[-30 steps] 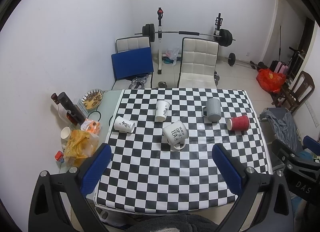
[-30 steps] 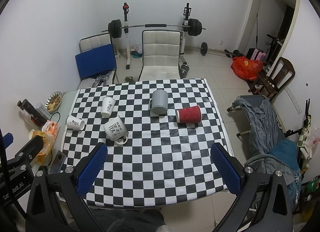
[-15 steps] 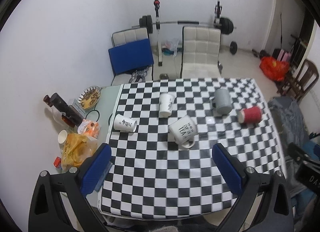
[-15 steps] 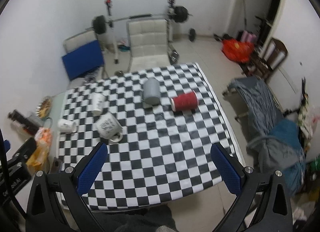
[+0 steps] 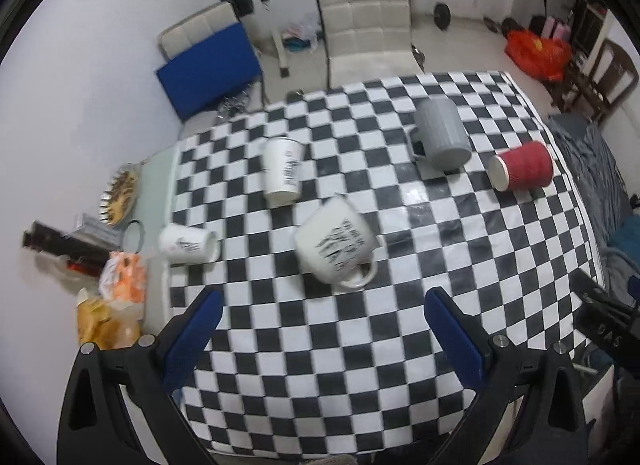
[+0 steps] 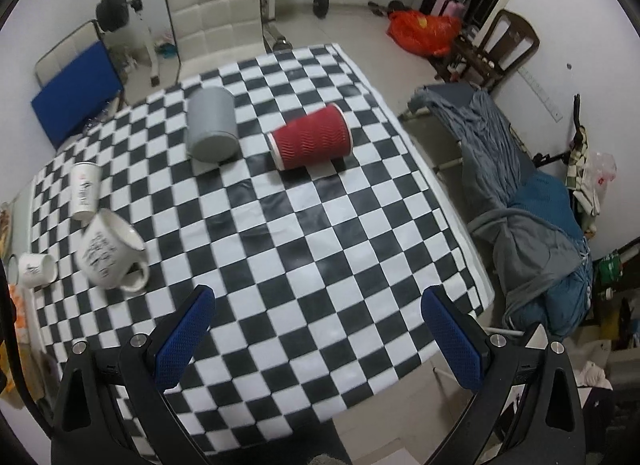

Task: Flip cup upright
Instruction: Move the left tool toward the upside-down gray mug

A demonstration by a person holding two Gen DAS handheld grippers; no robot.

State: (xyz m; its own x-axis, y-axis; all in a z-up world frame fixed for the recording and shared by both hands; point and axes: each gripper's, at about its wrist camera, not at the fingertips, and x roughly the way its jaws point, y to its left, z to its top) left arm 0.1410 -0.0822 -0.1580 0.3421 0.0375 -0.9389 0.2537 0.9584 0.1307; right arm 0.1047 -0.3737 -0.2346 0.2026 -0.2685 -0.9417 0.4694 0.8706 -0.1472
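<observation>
Red cup (image 6: pixel 310 137) lying crosswise, ahead of right hand-held gripper (image 6: pixel 318 335), nearer than left hand-held gripper (image 5: pixel 324 329); both spread wide, empty.

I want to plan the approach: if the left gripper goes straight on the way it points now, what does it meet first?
Probably the big white mug lying on its side: it sits between the open fingers' line of the left gripper, ahead on the checkered cloth. Depth is unclear, so it may touch the cloth first.

left hand-held gripper (image 5: pixel 322 315) agape, right hand-held gripper (image 6: pixel 318 311) agape
</observation>
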